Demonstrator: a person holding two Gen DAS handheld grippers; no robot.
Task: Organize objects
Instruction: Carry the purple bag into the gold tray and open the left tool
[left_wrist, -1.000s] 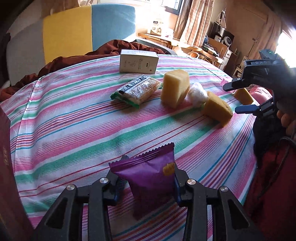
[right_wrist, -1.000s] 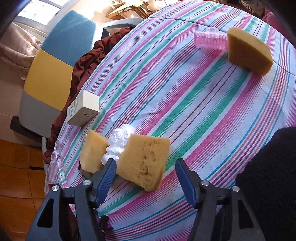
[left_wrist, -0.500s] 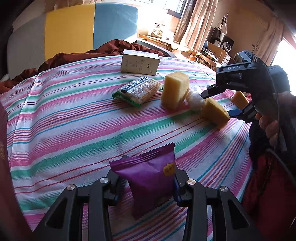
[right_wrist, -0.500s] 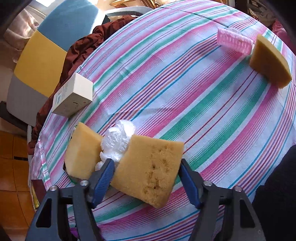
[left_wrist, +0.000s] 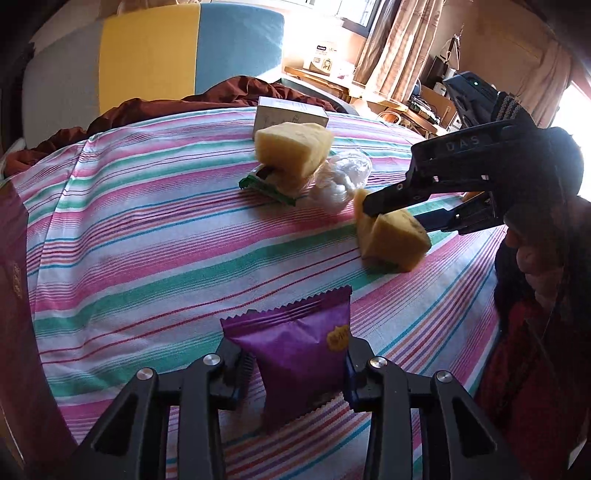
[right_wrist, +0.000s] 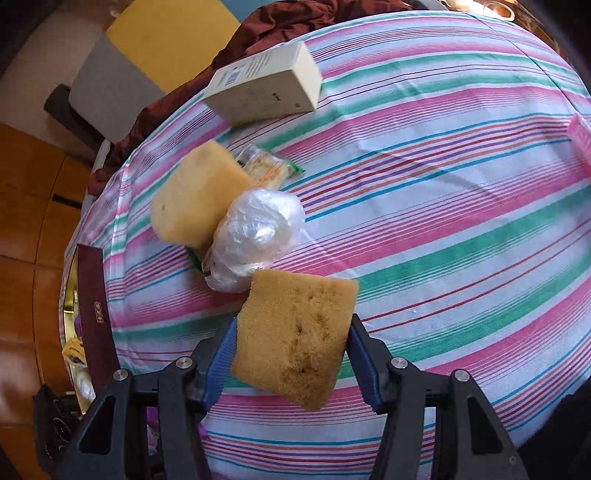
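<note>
My left gripper (left_wrist: 295, 363) is shut on a purple snack packet (left_wrist: 295, 354) and holds it just above the striped tablecloth (left_wrist: 147, 229). My right gripper (right_wrist: 290, 350) is closed on a yellow sponge (right_wrist: 295, 332); the left wrist view shows its jaws pinching that sponge (left_wrist: 391, 240) at the right. A second sponge (left_wrist: 291, 151) (right_wrist: 195, 192) leans on a green-edged cracker pack (left_wrist: 269, 182). A crumpled clear plastic bag (right_wrist: 258, 232) (left_wrist: 340, 177) lies between the sponges.
A white carton (right_wrist: 266, 88) (left_wrist: 291, 114) lies at the table's far side. A dark red box (right_wrist: 94, 314) stands at the left edge. A pink ribbed object (right_wrist: 581, 136) sits at the right edge. A chair with brown cloth (left_wrist: 221, 96) stands behind.
My right gripper moved onto the near sponge and closed on it. The far sponge tipped over onto the cracker pack. My left gripper stayed shut on the purple packet.
</note>
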